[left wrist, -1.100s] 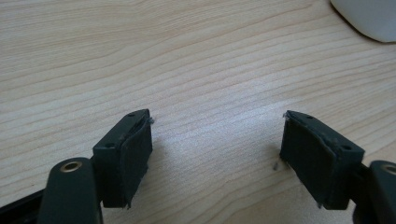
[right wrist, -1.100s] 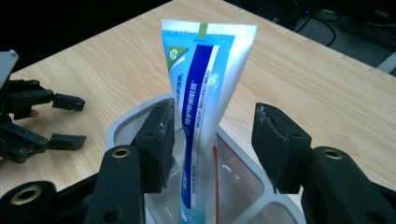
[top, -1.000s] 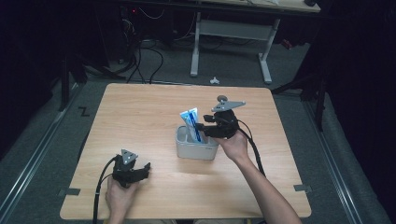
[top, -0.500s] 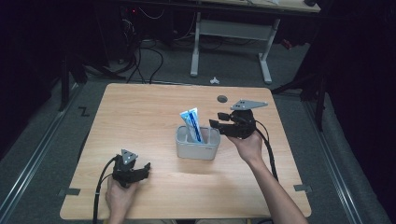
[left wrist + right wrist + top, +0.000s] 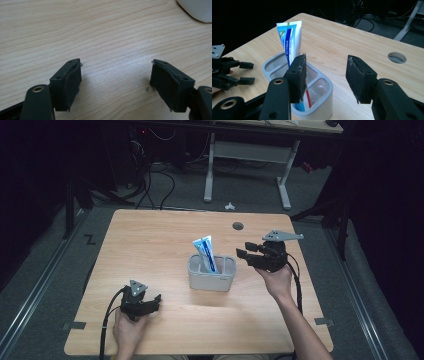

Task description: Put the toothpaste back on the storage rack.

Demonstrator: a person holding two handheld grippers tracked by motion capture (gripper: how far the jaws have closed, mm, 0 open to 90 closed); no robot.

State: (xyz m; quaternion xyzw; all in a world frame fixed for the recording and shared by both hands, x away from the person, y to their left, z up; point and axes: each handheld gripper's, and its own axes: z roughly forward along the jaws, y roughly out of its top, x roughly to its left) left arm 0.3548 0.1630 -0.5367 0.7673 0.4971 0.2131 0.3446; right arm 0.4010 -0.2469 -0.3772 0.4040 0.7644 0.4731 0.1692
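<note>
High view: hovering just right of the holder (image 5: 211,273), right claw (image 5: 244,251) released and empty, tube (image 5: 207,253) standing left of it in a compartment, likely just dropped off; left claw (image 5: 156,301) resting, spread, idle.

Dim surroundings, evenly lit tabletop

One toothpaste tube (image 5: 205,251), standing in one grey holder (image 5: 211,279) at frame centre. Two hand-held grippers: the left hand-held gripper (image 5: 154,300) lower left, the right hand-held gripper (image 5: 242,250) right of centre. One worktop (image 5: 150,240), with one round cable hole (image 5: 238,226) upper right.
</note>
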